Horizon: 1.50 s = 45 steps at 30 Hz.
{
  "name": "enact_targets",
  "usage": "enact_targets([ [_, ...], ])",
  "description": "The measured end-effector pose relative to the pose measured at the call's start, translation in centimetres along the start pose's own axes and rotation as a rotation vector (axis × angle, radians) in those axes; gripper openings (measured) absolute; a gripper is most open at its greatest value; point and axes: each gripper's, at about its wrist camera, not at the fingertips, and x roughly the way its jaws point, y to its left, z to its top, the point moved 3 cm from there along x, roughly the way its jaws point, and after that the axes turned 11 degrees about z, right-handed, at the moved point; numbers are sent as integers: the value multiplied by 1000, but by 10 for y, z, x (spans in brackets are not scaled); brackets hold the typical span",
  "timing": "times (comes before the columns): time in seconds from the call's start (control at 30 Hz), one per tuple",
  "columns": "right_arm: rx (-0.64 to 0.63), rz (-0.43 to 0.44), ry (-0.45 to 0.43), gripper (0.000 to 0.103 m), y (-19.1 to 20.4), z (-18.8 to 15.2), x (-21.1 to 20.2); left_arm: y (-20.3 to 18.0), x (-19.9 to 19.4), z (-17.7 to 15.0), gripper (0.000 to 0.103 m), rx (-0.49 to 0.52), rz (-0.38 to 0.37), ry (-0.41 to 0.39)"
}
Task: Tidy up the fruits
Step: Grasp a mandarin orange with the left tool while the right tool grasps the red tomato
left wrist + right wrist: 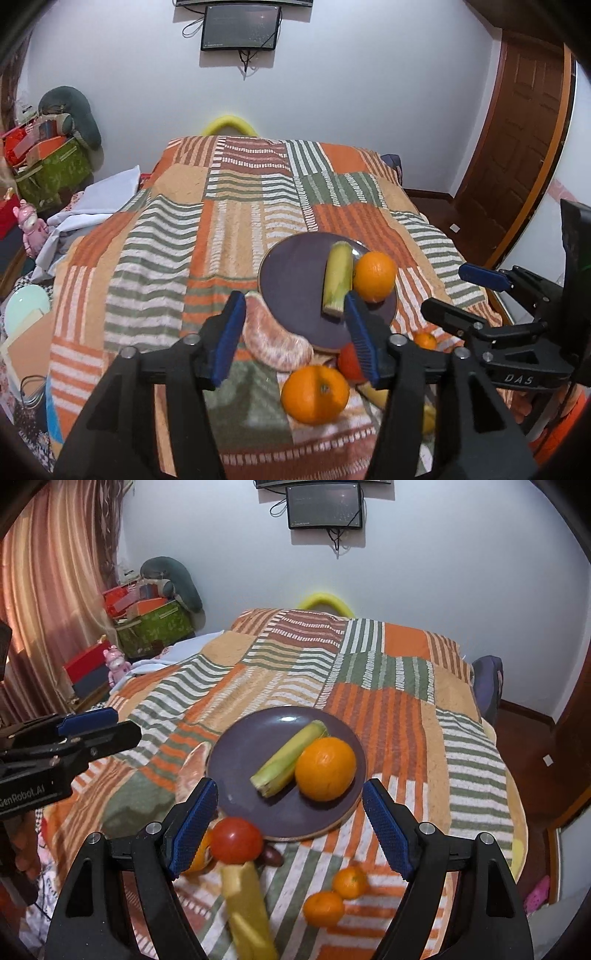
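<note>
While both grippers hang above the near edge of the patchwork bedspread (388, 672), neither holds anything. The left gripper (295, 332) stands partly spread with nothing pressed between its blue pads; the right gripper (290, 827) stands wide and is likewise empty.

Nearest the cameras, loose fruit lies on the cloth: a yellow banana (247, 912), two small mandarins (338, 895), a red tomato (236, 840) with a dark fruit (271, 856) tucked just behind it, and a large orange (314, 393). A peeled pomelo segment (275, 341) lies beside the left rim of the plate, touching or almost touching it.

Hazards, as judged from this layout:
- The bedspread is soft and uneven. Round fruit may roll when a neighbour is lifted.
- The tomato, banana and large orange are crowded together. A descending pad may nudge the wrong item.
- The tomato and pomelo segment are soft. Excess clamping may bruise or split them.
- Both grippers are close to each other. Simultaneous reaches risk collision.

Farther out, the dark purple plate (251, 738) holds a husked corn cob (288, 762) and a second orange (325, 768), touching each other on its right half. Its left half is bare.
</note>
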Motion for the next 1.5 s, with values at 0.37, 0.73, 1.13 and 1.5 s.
enact_targets([
  [0.37, 15, 15, 25, 78, 6, -24, -5, 4, 0, -39, 63, -5, -4, 89],
  [0.73, 43, 30, 76, 78, 3, -45, 6, -17, 41, -81, 66, 32, -62, 243],
  [1.13, 57, 54, 132, 78, -2, -51, 24, -28, 74, -91, 66, 18, -93, 282],
  [1.5, 52, 100, 187, 77, 8, -50, 56, -11, 55, -92, 65, 28, -69, 216],
])
